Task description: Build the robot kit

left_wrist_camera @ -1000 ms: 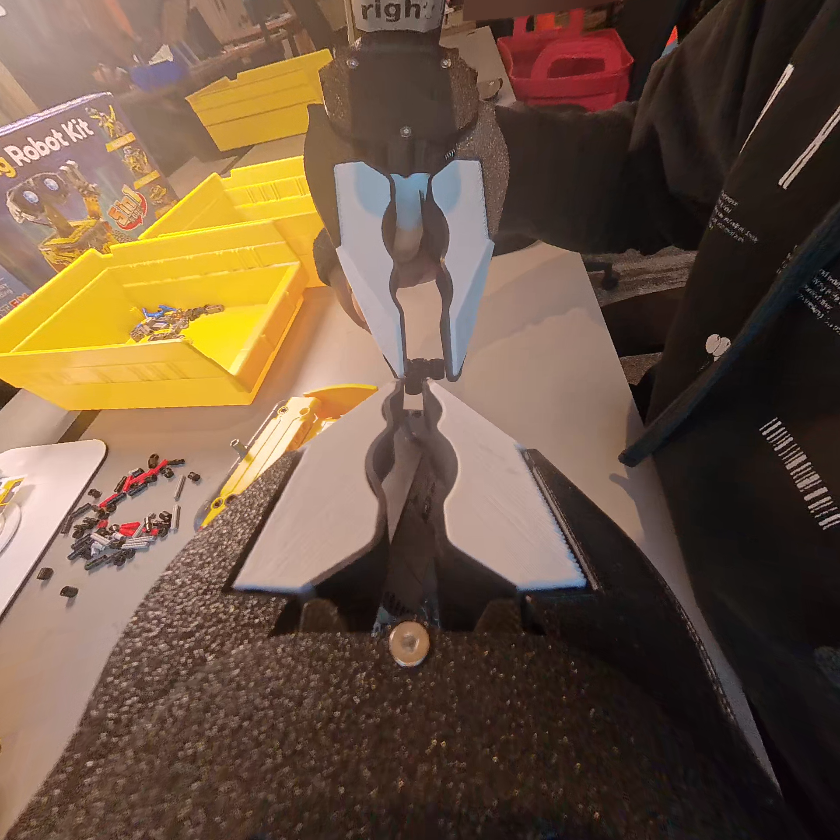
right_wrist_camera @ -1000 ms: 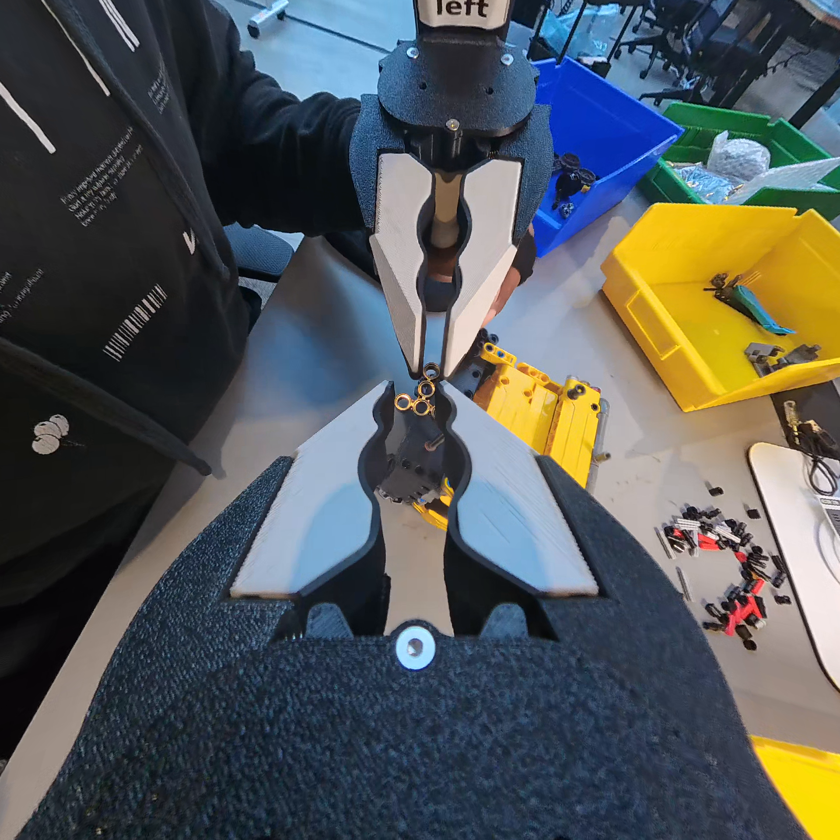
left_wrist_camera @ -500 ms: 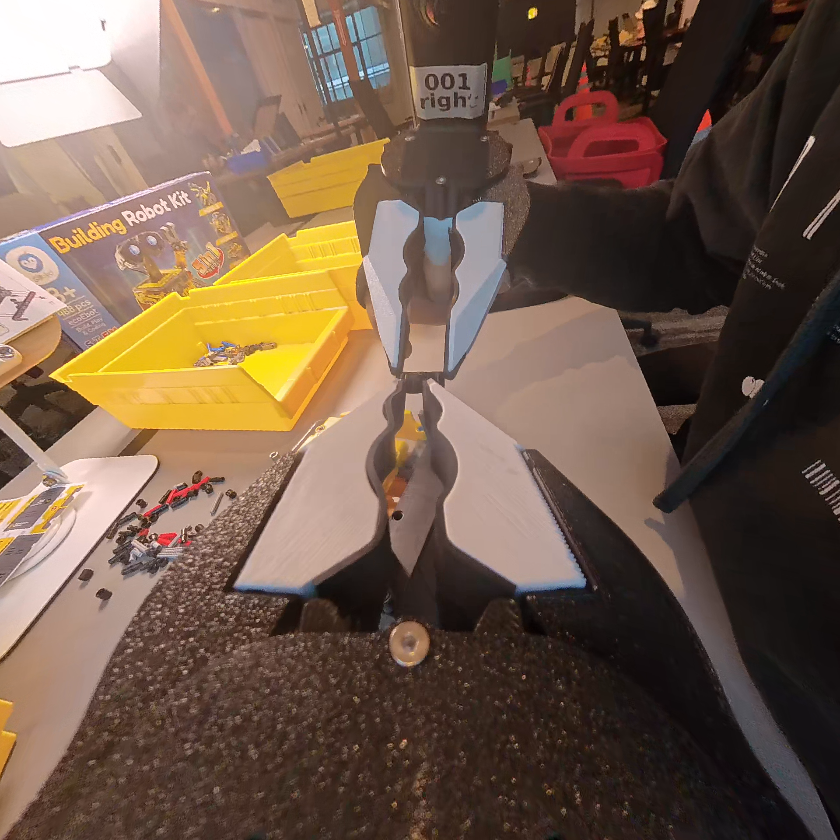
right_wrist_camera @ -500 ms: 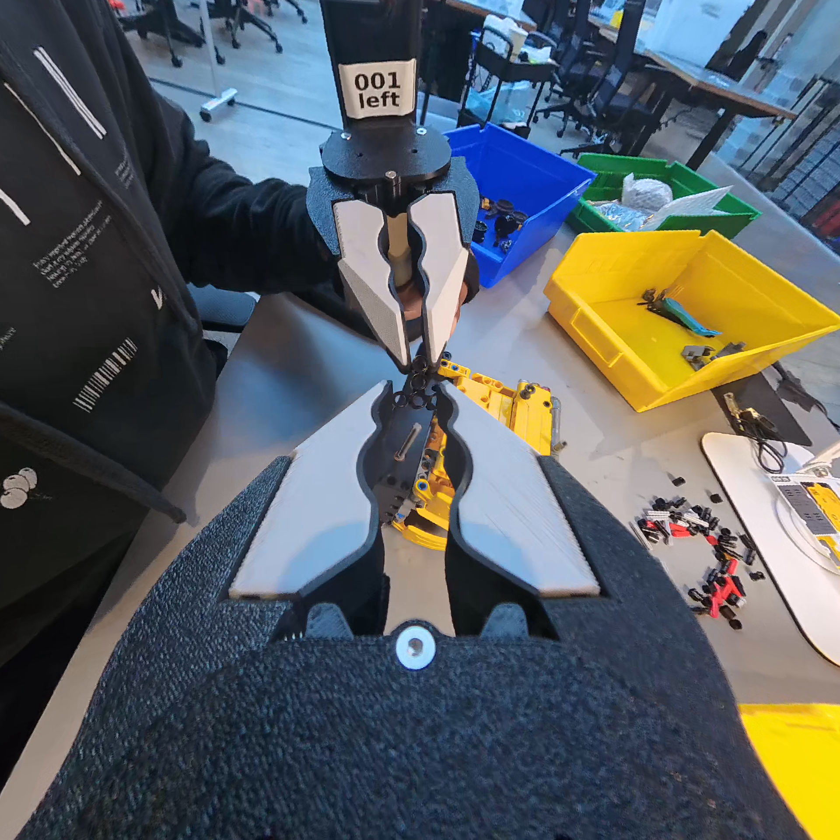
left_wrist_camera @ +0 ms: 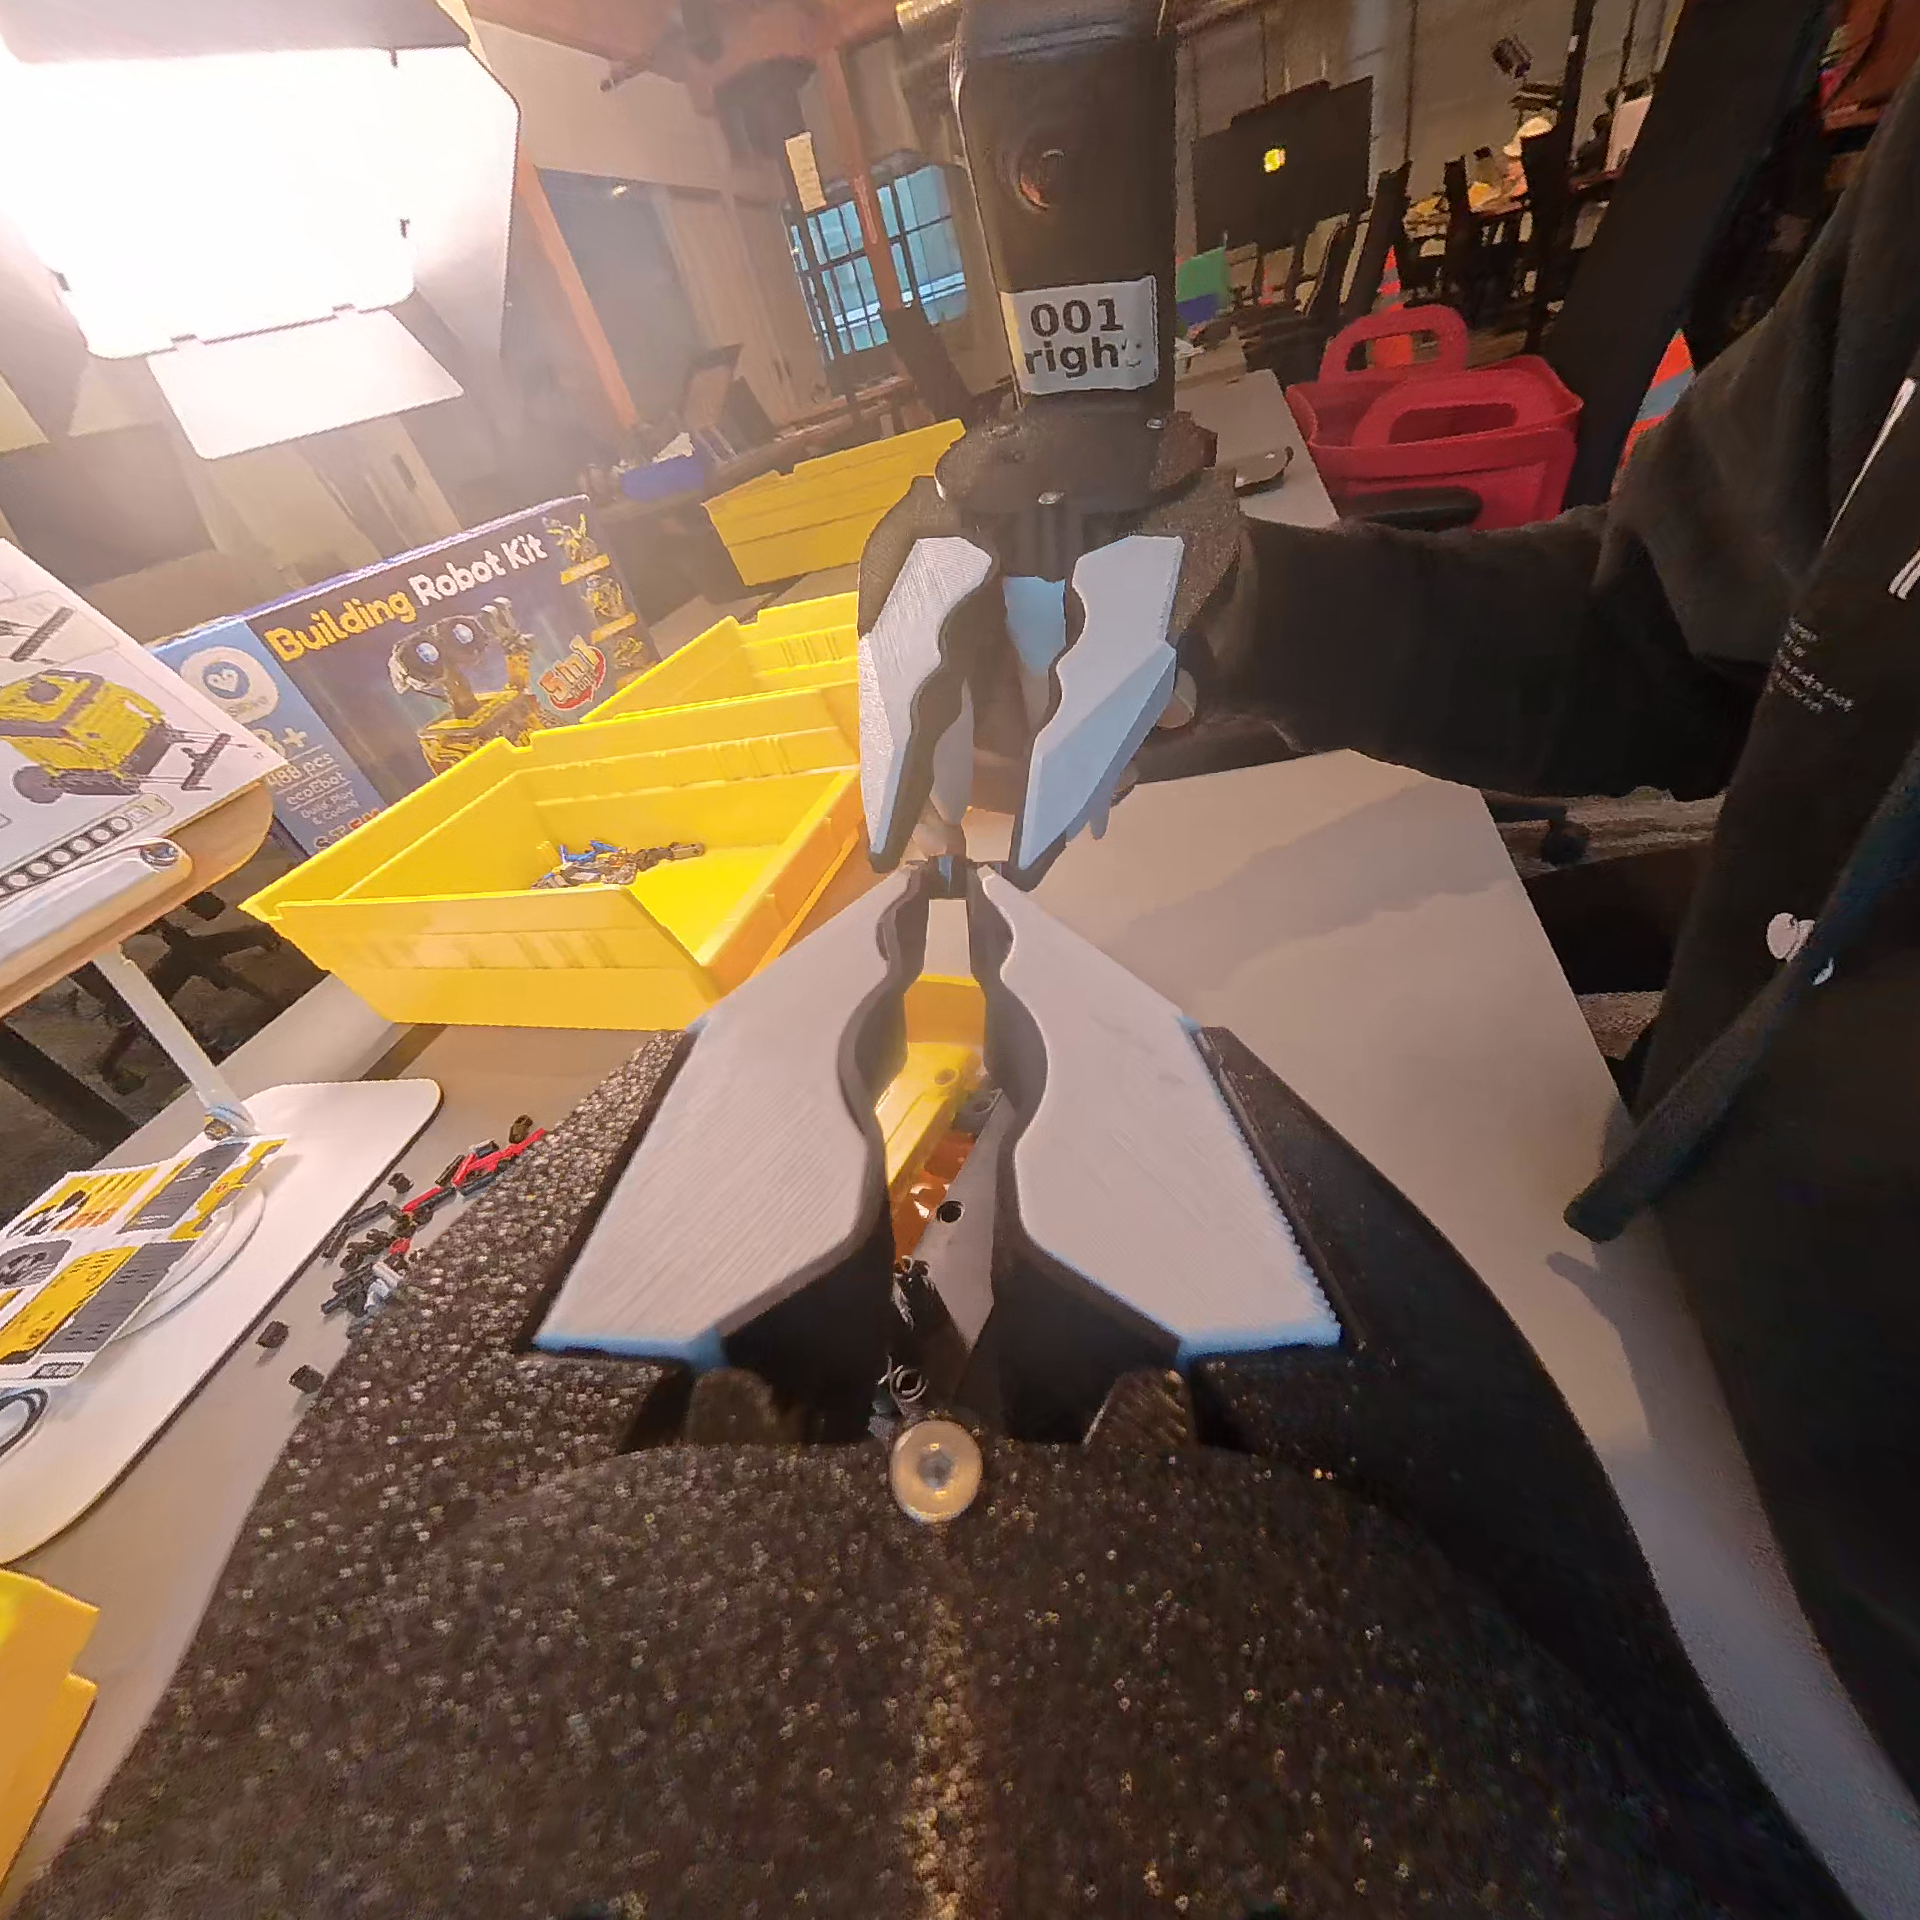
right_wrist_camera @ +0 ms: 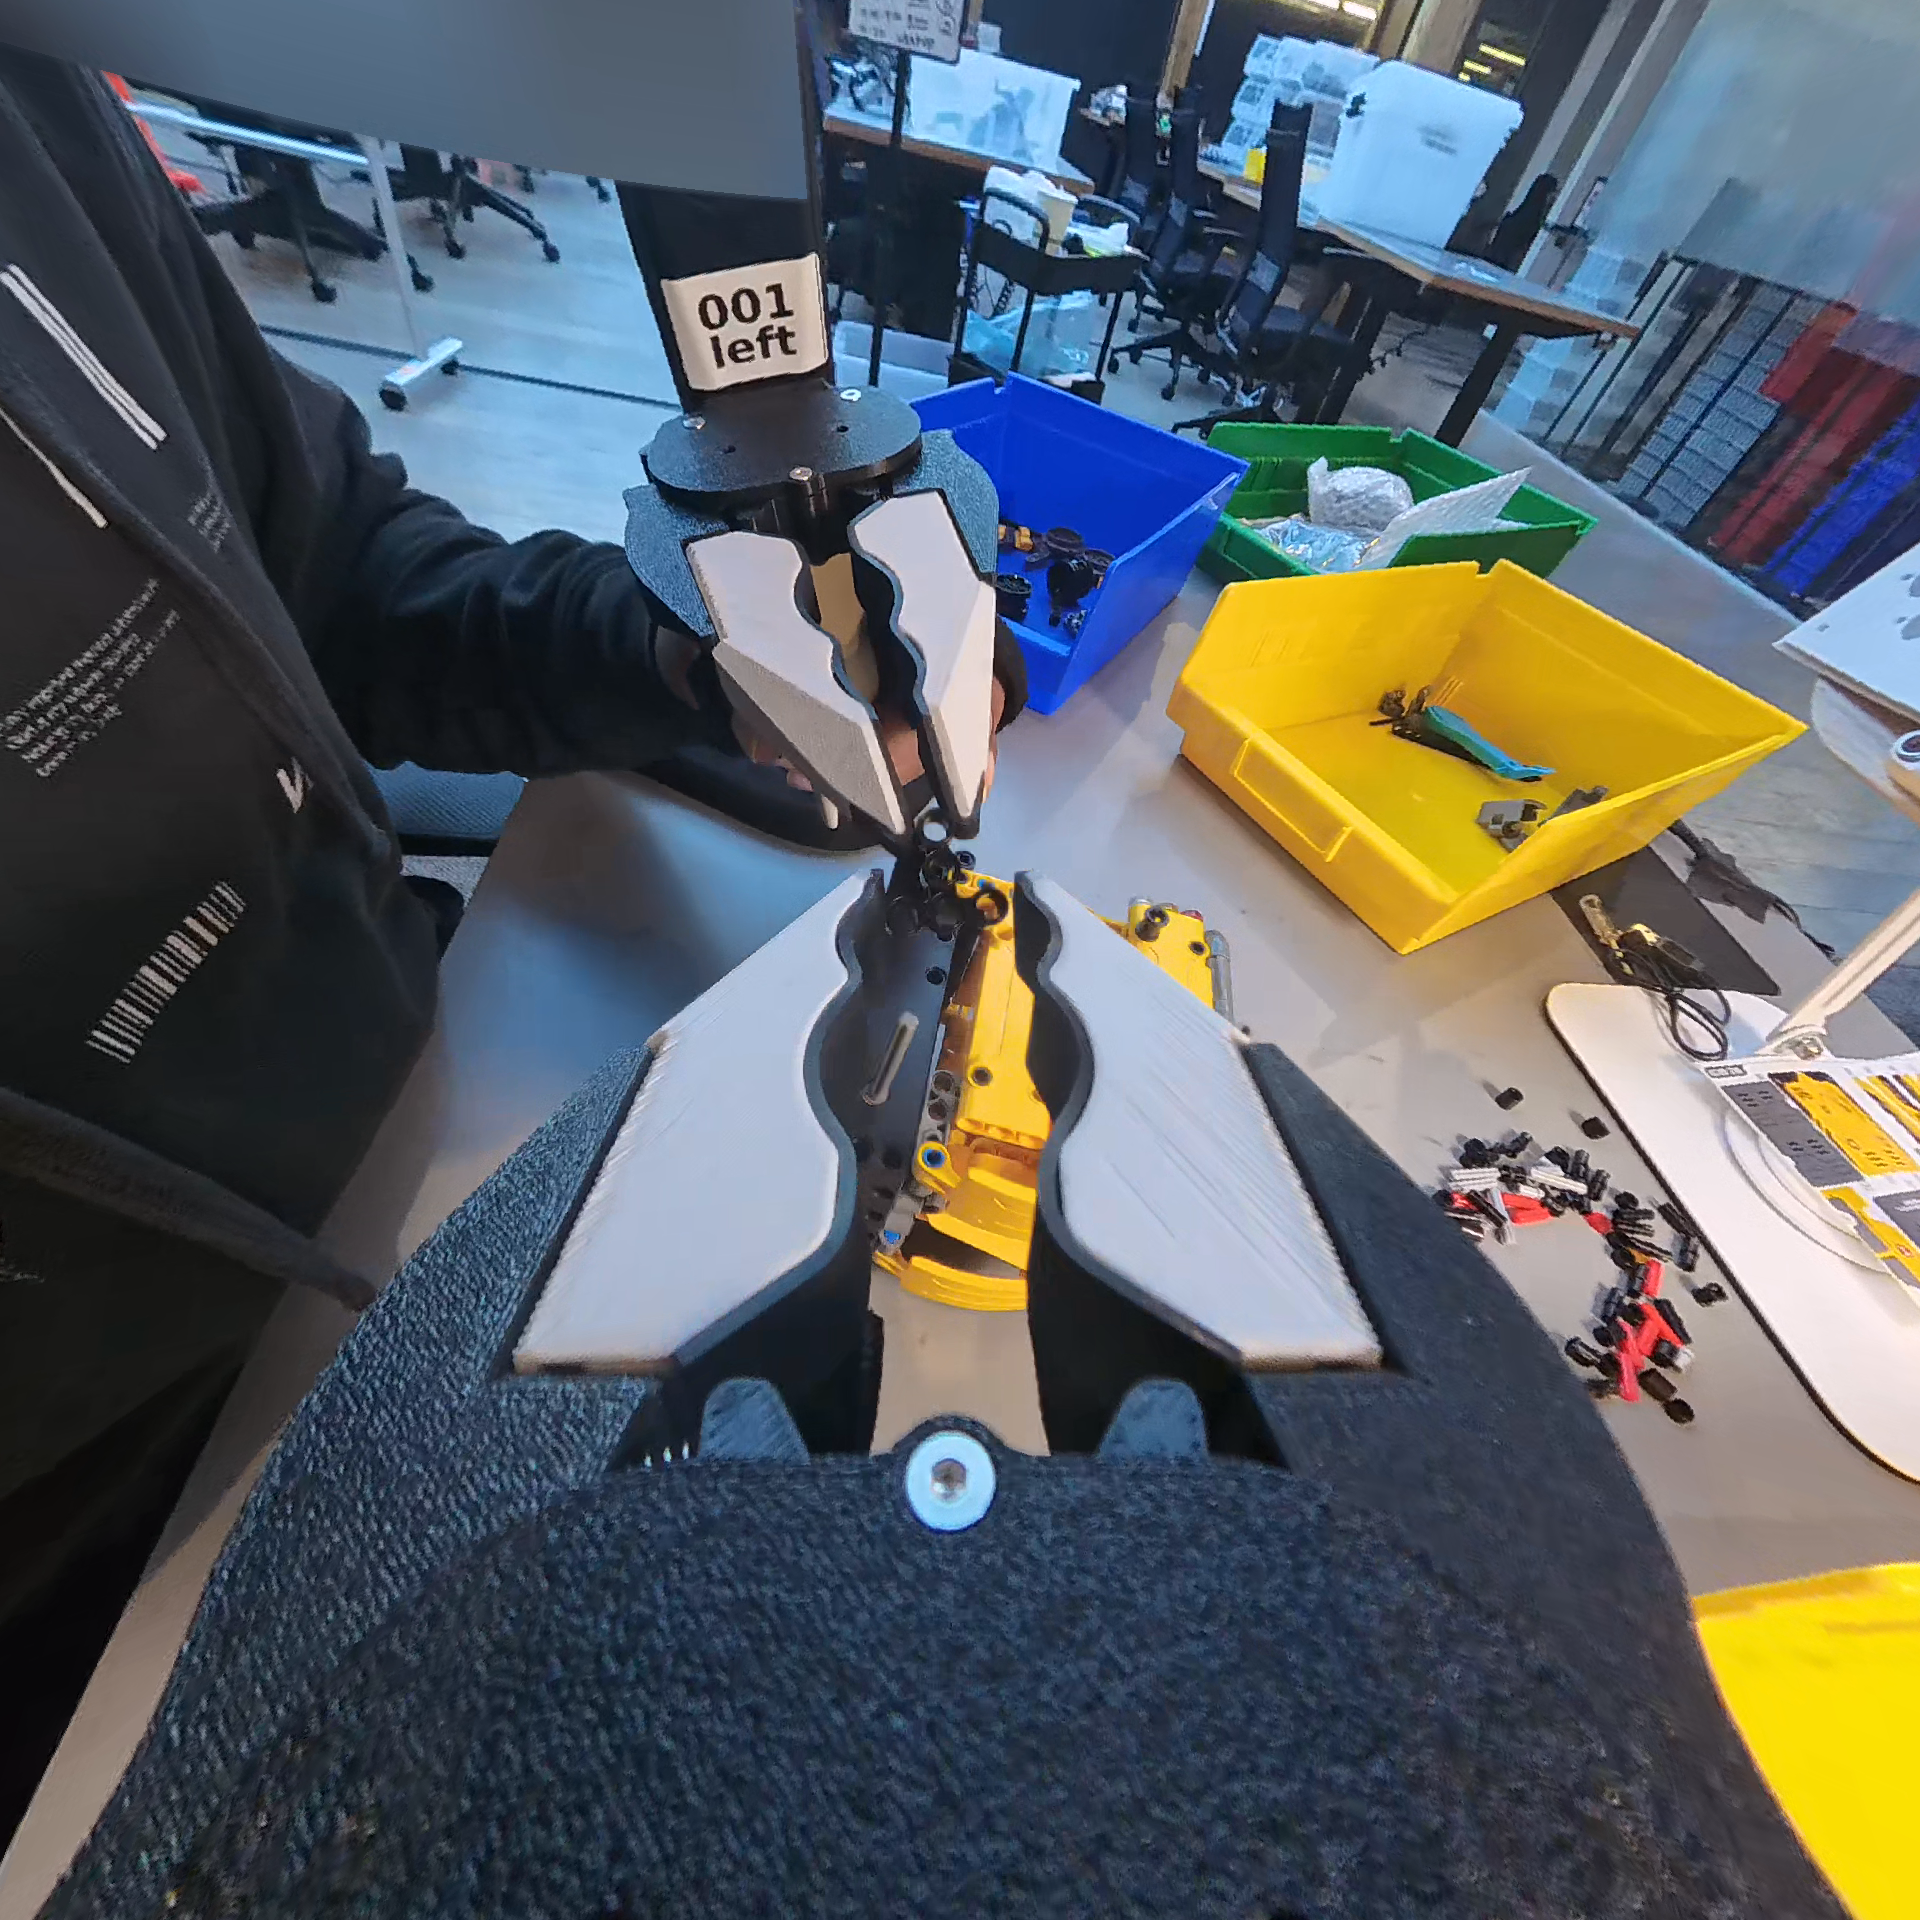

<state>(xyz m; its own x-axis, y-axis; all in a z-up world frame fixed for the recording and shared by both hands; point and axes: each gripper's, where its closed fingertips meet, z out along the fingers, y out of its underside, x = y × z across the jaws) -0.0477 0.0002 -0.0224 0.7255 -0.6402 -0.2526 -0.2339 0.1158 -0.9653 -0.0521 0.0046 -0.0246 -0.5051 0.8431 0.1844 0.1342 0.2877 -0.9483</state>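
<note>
My left gripper (left_wrist_camera: 940,883) is shut at its tips on the end of a small black beam piece (left_wrist_camera: 940,869). In the right wrist view the left gripper (right_wrist_camera: 930,826) pinches a ring at the top of that black piece (right_wrist_camera: 904,997), which hangs down between my right gripper's fingers. My right gripper (right_wrist_camera: 948,883) faces it tip to tip with its jaws a little apart. The piece leans on one finger and a gap shows at the other. The right gripper also shows in the left wrist view (left_wrist_camera: 951,862). A yellow brick model (right_wrist_camera: 997,1049) lies on the table under both grippers.
Yellow bins (left_wrist_camera: 468,935) and a toy kit box (left_wrist_camera: 447,665) stand at the left. A blue bin (right_wrist_camera: 1091,488), a green bin (right_wrist_camera: 1507,488) and a yellow bin (right_wrist_camera: 1351,831) stand behind. Loose black and red pins (right_wrist_camera: 1558,1216) lie by a white stand base (right_wrist_camera: 1662,1101). A person's dark sleeve (left_wrist_camera: 1455,644) is close by.
Both grippers have risen and tilted up together, staying tip to tip. My right gripper's jaws have eased apart around the black piece. My left gripper stays shut on it.
</note>
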